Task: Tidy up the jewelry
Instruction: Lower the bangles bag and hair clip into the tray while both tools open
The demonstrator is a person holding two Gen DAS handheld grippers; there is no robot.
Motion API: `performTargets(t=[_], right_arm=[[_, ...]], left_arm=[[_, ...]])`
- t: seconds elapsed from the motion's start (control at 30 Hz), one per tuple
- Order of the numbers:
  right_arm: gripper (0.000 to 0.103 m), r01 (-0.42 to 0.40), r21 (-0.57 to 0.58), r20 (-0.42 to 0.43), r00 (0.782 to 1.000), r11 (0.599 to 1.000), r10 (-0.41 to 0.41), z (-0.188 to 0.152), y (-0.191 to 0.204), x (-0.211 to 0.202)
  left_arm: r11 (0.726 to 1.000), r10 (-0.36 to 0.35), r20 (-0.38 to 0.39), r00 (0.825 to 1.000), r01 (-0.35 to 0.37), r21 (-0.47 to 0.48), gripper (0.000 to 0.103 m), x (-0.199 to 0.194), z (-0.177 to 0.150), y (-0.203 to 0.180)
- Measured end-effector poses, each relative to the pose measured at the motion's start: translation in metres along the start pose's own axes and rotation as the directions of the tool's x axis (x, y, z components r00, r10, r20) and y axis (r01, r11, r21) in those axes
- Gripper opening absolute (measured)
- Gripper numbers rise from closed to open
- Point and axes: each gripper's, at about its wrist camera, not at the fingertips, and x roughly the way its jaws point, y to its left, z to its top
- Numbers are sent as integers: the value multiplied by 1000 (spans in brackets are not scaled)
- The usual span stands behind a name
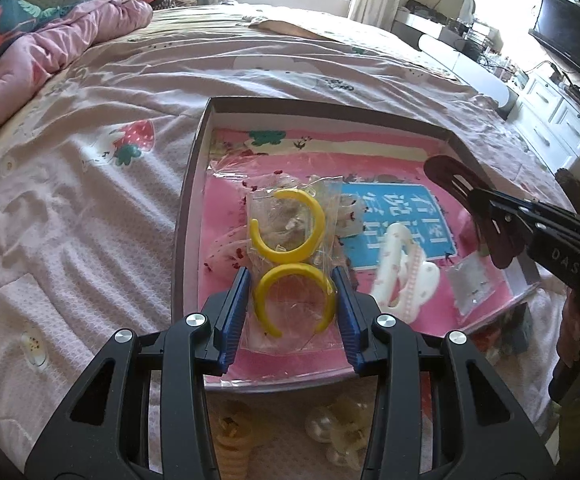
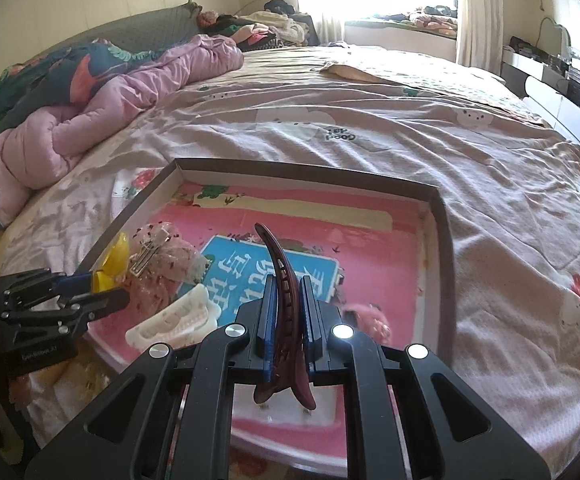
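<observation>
Your left gripper [image 1: 293, 295] pinches the clear packet [image 1: 290, 240] of yellow hoops between its jaws; your right gripper [image 2: 286, 322] clamps the dark red hair clip [image 2: 279, 280], its tip projecting ahead

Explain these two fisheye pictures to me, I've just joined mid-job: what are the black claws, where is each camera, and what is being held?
There is no robot arm. A person carries a handheld two-finger gripper in each hand, and each has a camera looking forward along its fingers.

The left wrist view shows the left gripper, its blue pads on either side of a clear plastic packet with two yellow C-shaped hoops; it appears to be gripping the packet.

The right wrist view shows the right gripper shut on a dark reddish-brown curved hair clip.

Both hang over a shallow dark-rimmed cardboard box lid on a bed with a pale patterned cover. Inside lie a pink book with a blue label, a white claw clip and other small packets.
</observation>
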Motion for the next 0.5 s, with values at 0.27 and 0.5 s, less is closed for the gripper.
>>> performTargets(t=[0.27, 0.5], right_arm=[[11, 11, -10, -28, 1000, 1000, -11, 9, 5, 25], [11, 18, -3, -66, 998, 1000, -18, 8, 7, 46]], left_arm=[[1000, 10, 5, 1000, -10, 0, 33, 7, 3, 3], [1000, 0, 14, 1000, 0, 9, 33, 9, 4, 2]])
